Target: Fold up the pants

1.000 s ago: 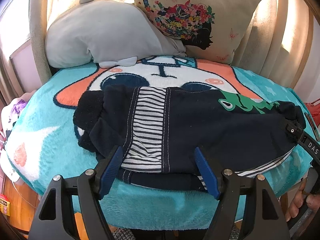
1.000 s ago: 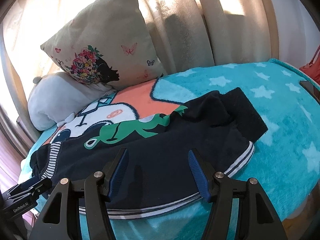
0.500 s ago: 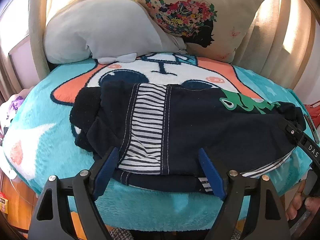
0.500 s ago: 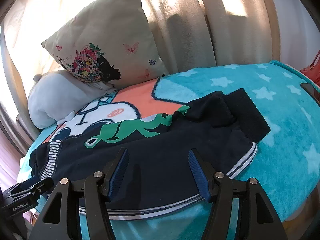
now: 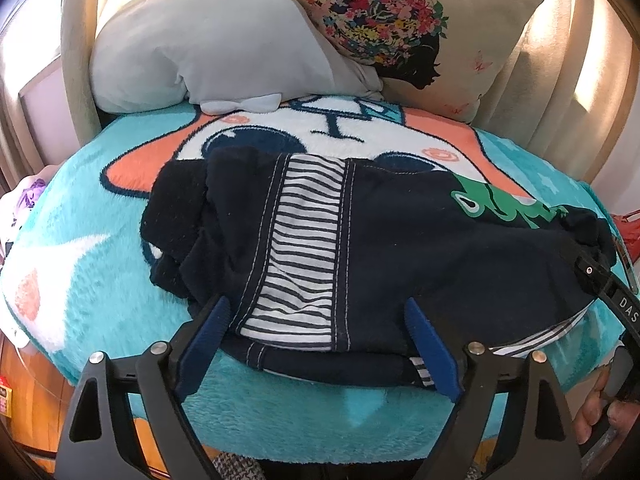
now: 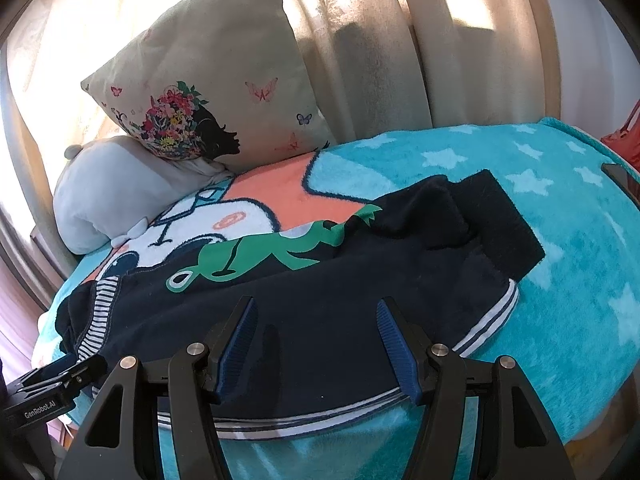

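Observation:
Dark navy pants (image 5: 400, 248) with a striped panel and a green frog print lie lengthwise across a turquoise blanket (image 5: 80, 240); they also show in the right wrist view (image 6: 340, 288). My left gripper (image 5: 316, 344) is open and empty, fingers either side of the waist end at the near edge. My right gripper (image 6: 316, 340) is open and empty over the leg part, near the striped near edge. The cuffs (image 6: 500, 220) lie at the right. Each gripper shows at the edge of the other's view.
A grey plush pillow (image 5: 208, 40) and a floral cushion (image 5: 412, 20) lean at the back against curtains (image 6: 400, 40). A wooden floor (image 5: 24, 380) shows below the blanket's left edge. A dark flat object (image 6: 624, 180) lies at the far right.
Both grippers have drawn back slightly toward the near edge of the blanket. The pants have not moved. Both stay open.

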The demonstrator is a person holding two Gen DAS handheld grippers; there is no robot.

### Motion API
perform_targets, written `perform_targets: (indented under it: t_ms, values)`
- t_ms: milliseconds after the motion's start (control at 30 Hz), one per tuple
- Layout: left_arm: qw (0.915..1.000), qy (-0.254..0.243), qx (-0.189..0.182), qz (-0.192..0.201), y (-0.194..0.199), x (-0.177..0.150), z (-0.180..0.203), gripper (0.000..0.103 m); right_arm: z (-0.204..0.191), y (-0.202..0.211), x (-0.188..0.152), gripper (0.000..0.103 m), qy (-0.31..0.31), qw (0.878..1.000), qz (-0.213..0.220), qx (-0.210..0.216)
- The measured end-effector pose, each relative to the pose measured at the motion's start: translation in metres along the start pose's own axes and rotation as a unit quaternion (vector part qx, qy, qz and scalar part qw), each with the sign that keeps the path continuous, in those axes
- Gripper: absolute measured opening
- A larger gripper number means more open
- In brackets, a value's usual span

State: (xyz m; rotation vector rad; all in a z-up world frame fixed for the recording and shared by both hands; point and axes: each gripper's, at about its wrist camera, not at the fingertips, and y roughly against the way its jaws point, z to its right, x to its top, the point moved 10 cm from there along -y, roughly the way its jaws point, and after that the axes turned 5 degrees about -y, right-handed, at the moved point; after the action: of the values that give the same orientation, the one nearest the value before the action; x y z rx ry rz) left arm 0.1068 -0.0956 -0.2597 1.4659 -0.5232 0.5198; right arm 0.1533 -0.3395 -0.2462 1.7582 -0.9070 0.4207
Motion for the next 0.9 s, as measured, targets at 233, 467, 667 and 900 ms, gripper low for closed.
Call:
perform_targets:
  t_ms: [233, 467, 667, 900]
  values:
    - [1.0000, -0.001, 0.002, -0.005, -0.005, -0.001, 0.000, 0.096, 0.000, -0.001, -0.001, 0.067, -0.001, 1.000, -0.002, 0.001]
    - [0.9991, -0.033, 0.017, -0.022, -0.015, -0.001, 0.008, 0.103, -0.001, -0.001, -0.001, 0.068, -0.001, 1.000, 0.002, 0.007]
    - [0.9986, -0.039, -0.035, 0.003, 0.021, 0.020, 0.014, 0.091, 0.004, 0.027, 0.012, 0.068, 0.001, 0.999, 0.041, 0.033]
    - [0.9769, -0.098, -0.188, -0.020, 0.026, 0.075, 0.105, 0.091, 0.061, 0.065, 0.030, 0.074, -0.007, 0.996, 0.091, -0.008]
